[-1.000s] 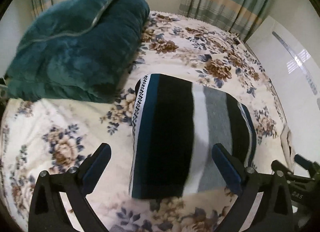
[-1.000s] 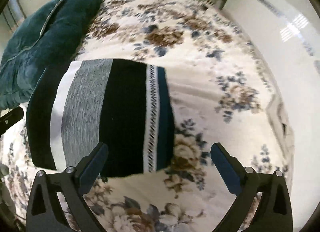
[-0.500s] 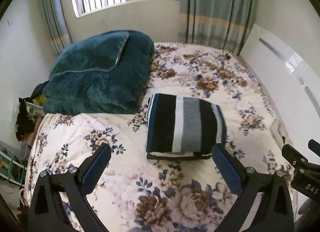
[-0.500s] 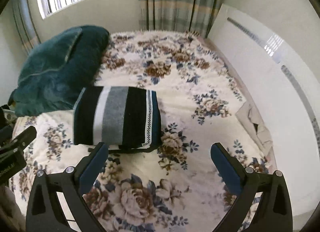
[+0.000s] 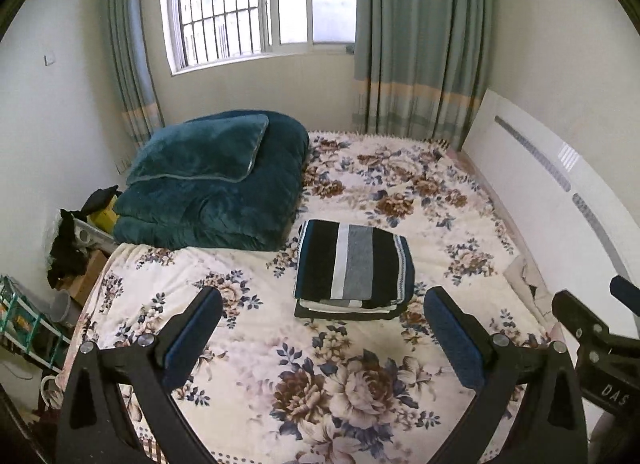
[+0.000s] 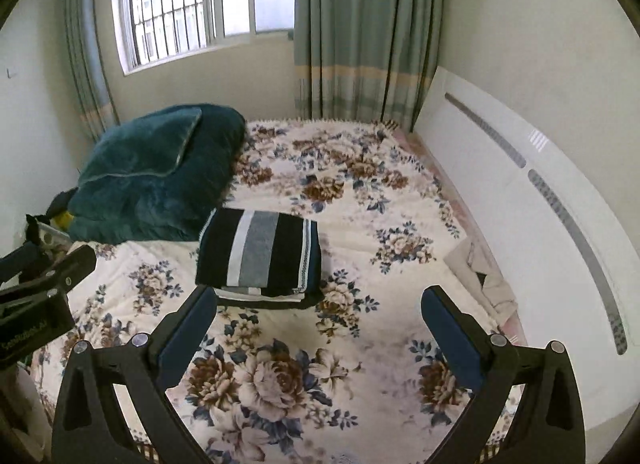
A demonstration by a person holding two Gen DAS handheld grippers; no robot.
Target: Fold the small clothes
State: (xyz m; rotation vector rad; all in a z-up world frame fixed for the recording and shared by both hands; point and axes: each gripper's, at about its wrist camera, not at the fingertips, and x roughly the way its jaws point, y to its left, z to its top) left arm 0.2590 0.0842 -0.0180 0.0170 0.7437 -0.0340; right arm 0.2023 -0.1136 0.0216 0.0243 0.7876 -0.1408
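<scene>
A folded striped garment [image 5: 352, 264], black, white, grey and blue, lies flat on the flowered bed cover [image 5: 320, 376] near the bed's middle; it also shows in the right wrist view [image 6: 260, 254]. My left gripper [image 5: 322, 324] is open and empty, held back above the near part of the bed, apart from the garment. My right gripper [image 6: 318, 320] is open and empty too, to the right of the left one. Each gripper shows at the edge of the other's view.
A folded dark green quilt [image 5: 212, 184] lies at the bed's far left. A white headboard [image 5: 560, 200] runs along the right side. A beige cloth [image 6: 480, 268] lies at the bed's right edge. Clutter [image 5: 68, 248] stands left of the bed. A window and curtains are behind.
Both grippers have pulled back and up from the garment, which now looks much smaller and farther. The garment lies folded in the same place.
</scene>
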